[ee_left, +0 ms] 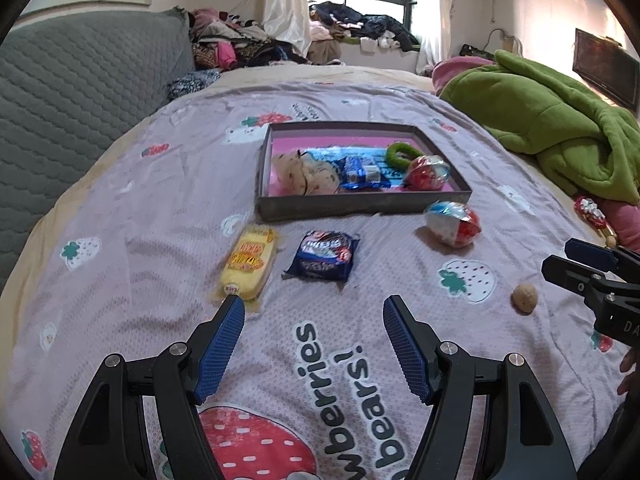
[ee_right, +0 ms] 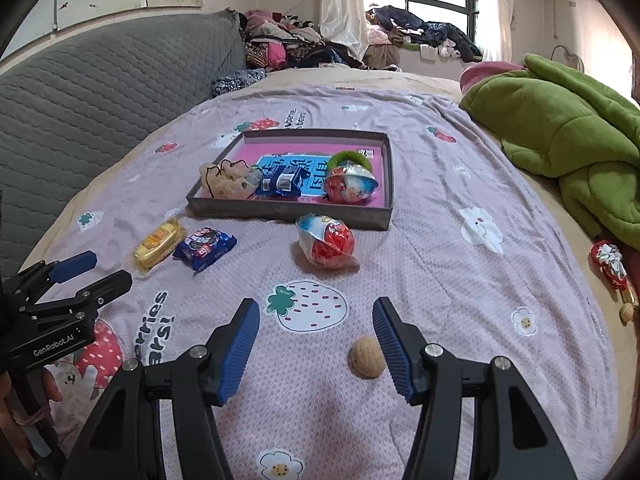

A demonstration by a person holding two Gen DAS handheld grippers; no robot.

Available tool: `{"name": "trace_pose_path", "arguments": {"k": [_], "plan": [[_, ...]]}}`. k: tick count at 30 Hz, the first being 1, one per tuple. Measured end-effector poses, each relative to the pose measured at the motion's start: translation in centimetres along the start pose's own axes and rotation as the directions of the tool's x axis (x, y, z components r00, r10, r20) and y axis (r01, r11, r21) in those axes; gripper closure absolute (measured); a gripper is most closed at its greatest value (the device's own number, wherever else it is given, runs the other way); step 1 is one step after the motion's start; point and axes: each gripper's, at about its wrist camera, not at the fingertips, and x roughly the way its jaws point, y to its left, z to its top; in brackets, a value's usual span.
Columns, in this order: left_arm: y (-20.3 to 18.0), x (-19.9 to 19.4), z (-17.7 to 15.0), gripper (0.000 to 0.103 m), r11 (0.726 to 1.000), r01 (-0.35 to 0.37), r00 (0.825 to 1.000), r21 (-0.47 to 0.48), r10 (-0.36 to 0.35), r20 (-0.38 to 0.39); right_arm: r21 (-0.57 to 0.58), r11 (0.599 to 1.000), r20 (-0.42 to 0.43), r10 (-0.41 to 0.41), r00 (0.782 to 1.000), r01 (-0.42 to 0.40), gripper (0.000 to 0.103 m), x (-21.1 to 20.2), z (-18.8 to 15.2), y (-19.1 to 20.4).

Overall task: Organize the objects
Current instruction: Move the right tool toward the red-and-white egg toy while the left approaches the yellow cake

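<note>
A dark shallow box [ee_left: 360, 202] [ee_right: 280, 210] with a pink bottom lies on the bed and holds a beige pouch [ee_left: 304, 172], a blue snack pack [ee_left: 360, 172], a green ring [ee_left: 400, 154] and a red foil egg [ee_left: 426, 172]. In front of it lie a yellow cake pack [ee_left: 248, 262] [ee_right: 158, 246], a dark blue snack pack [ee_left: 324, 256] [ee_right: 204, 248], a second foil egg [ee_left: 454, 222] [ee_right: 326, 242] and a walnut [ee_left: 524, 298] [ee_right: 366, 356]. My left gripper [ee_left: 314, 304] is open and empty, near the cake pack. My right gripper [ee_right: 316, 308] is open, with the walnut beside its right finger.
A strawberry-print sheet [ee_left: 320, 352] covers the bed. A green fleece blanket [ee_left: 560, 120] [ee_right: 568, 128] lies at the right, a grey quilted headboard [ee_left: 80, 80] at the left. A red wrapped item [ee_right: 610, 266] lies near the right edge. Clothes are piled by the window.
</note>
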Motion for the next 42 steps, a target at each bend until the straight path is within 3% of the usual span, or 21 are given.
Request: {"name": "trace_pose_path", "arguments": {"k": [17, 42], "plan": [[3.0, 4.2, -0.5, 0.030, 0.998, -0.016, 0.998, -0.059, 0.012, -0.064, -0.026, 1.000, -0.063, -0.004, 0.998, 0.003, 0.045, 5.9, 1.0, 0.1], [5.7, 9.2, 1.4, 0.030, 0.996, -0.072, 0.993, -0.048, 0.067, -0.102, -0.041, 0.999, -0.096, -0.009, 0.995, 0.005, 0.045, 11.0, 3.7, -0.8]]}}
